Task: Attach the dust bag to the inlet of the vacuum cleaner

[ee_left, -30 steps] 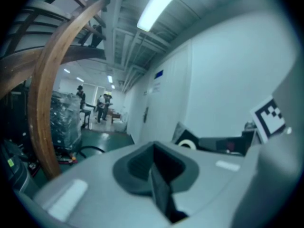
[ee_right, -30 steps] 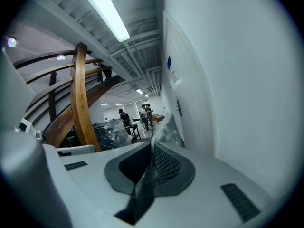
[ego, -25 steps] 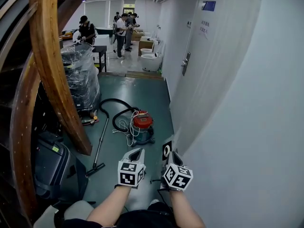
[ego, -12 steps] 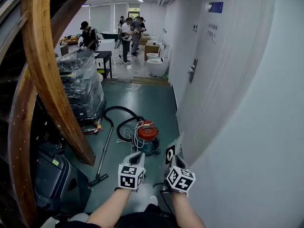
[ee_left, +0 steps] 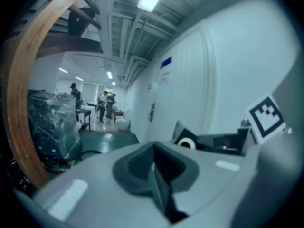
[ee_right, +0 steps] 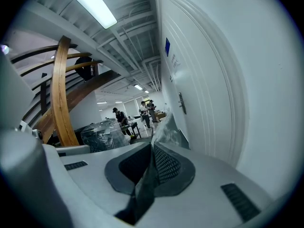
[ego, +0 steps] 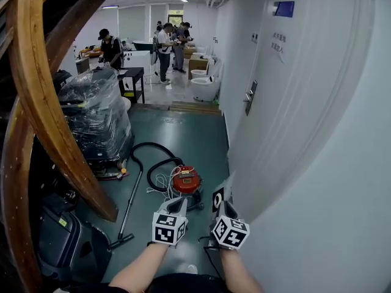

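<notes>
Left gripper, jaws closed on nothing, and right gripper, jaws clamped on the dust bag, are held side by side close to the white wall at right; the red vacuum cleaner sits just beyond them on the green floor, its black hose looping away to the left

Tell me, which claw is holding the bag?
The right claw: the dust bag is pinched between its jaws. The left claw is shut with nothing in it.
</notes>
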